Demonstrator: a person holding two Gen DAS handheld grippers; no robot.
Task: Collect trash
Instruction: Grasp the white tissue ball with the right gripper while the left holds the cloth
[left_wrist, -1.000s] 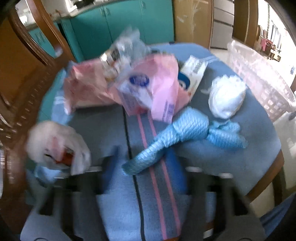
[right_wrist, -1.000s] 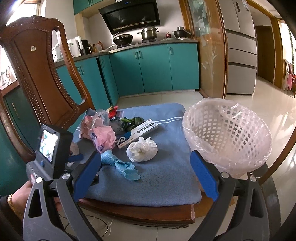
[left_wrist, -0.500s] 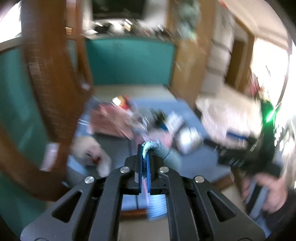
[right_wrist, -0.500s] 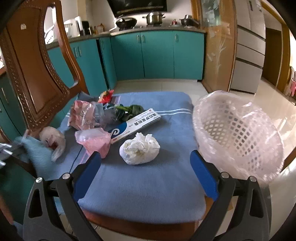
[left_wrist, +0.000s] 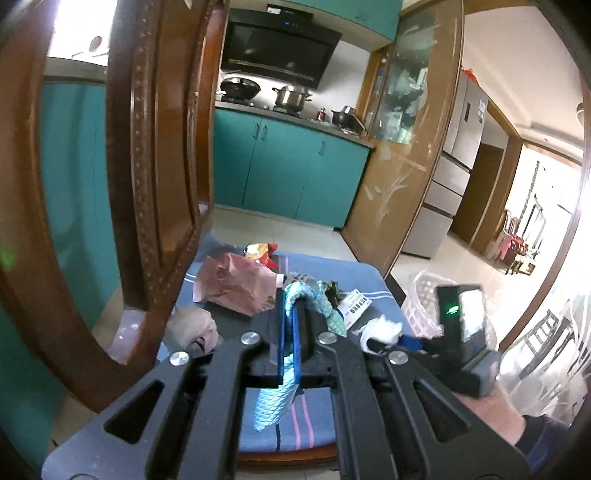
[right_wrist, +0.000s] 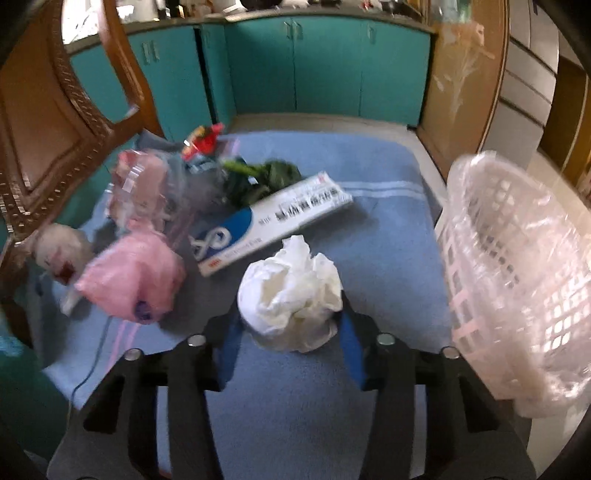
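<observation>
My left gripper (left_wrist: 290, 314) is shut on a light blue cloth (left_wrist: 273, 402), lifted off the table; its ends hang in front of and below the fingers. My right gripper (right_wrist: 290, 321) has its blue fingers (right_wrist: 351, 350) on both sides of a crumpled white paper ball (right_wrist: 288, 291) on the blue table cover (right_wrist: 373, 258); the jaws look narrowed around it. The pink mesh basket (right_wrist: 517, 266) with a clear liner stands at the table's right edge. The right gripper also shows in the left wrist view (left_wrist: 410, 341) by the paper ball (left_wrist: 380, 328).
More trash lies on the cover: a pink bag (right_wrist: 136, 273), a white-blue box (right_wrist: 269, 221), pinkish wrappers (right_wrist: 144, 184), dark green scraps (right_wrist: 266, 177), a red wrapper (right_wrist: 203, 142). A carved wooden chair back (right_wrist: 44, 122) stands left. Teal cabinets (right_wrist: 325, 66) are behind.
My left gripper closed on the blue cloth and lifted it away from the table. My right gripper moved down and forward and narrowed around the white paper ball.
</observation>
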